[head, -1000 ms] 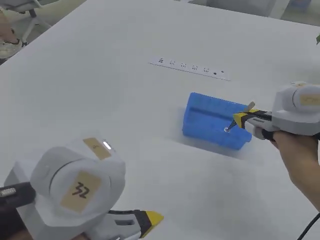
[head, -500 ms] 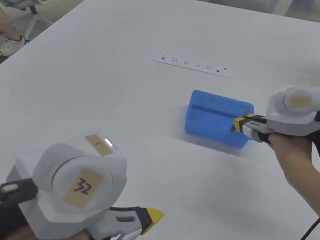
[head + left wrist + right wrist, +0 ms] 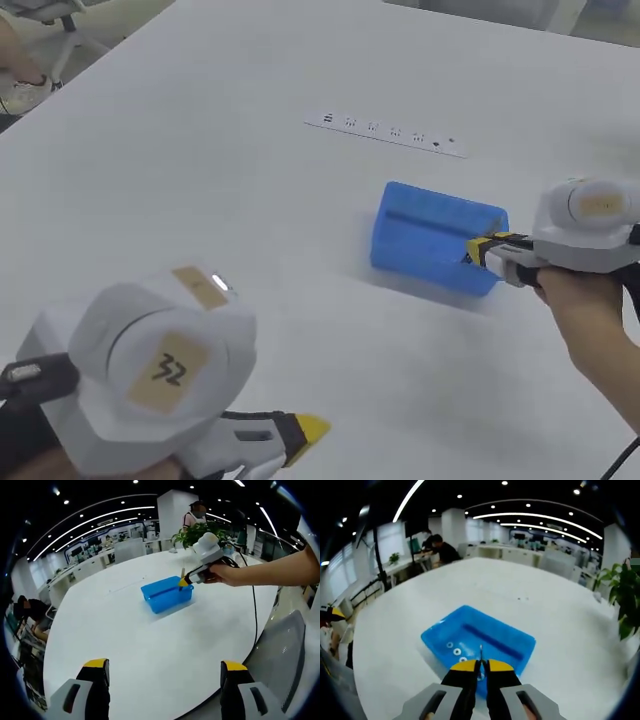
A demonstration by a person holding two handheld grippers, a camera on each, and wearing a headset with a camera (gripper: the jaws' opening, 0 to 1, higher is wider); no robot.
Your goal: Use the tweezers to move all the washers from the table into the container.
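A blue container (image 3: 437, 238) stands on the white table (image 3: 200, 180). My right gripper (image 3: 472, 250) hangs at its right end, shut on thin tweezers (image 3: 480, 652) whose tips point down into the container. In the right gripper view the container (image 3: 500, 640) holds three small washers (image 3: 456, 650) on its floor, just left of the tweezers' tips. I cannot tell whether the tips hold a washer. My left gripper (image 3: 305, 432) is near the table's front edge, far from the container. In its own view the left gripper (image 3: 162, 672) is open with nothing between its fingers.
A flush socket strip (image 3: 385, 133) lies in the table behind the container. A person's hand (image 3: 590, 310) holds the right gripper. Office desks, a potted plant (image 3: 200, 530) and seated people surround the table.
The right gripper has drawn slightly right and lower over the container's right end, and the tweezers' tips have dropped behind the container wall. The left gripper has hardly moved.
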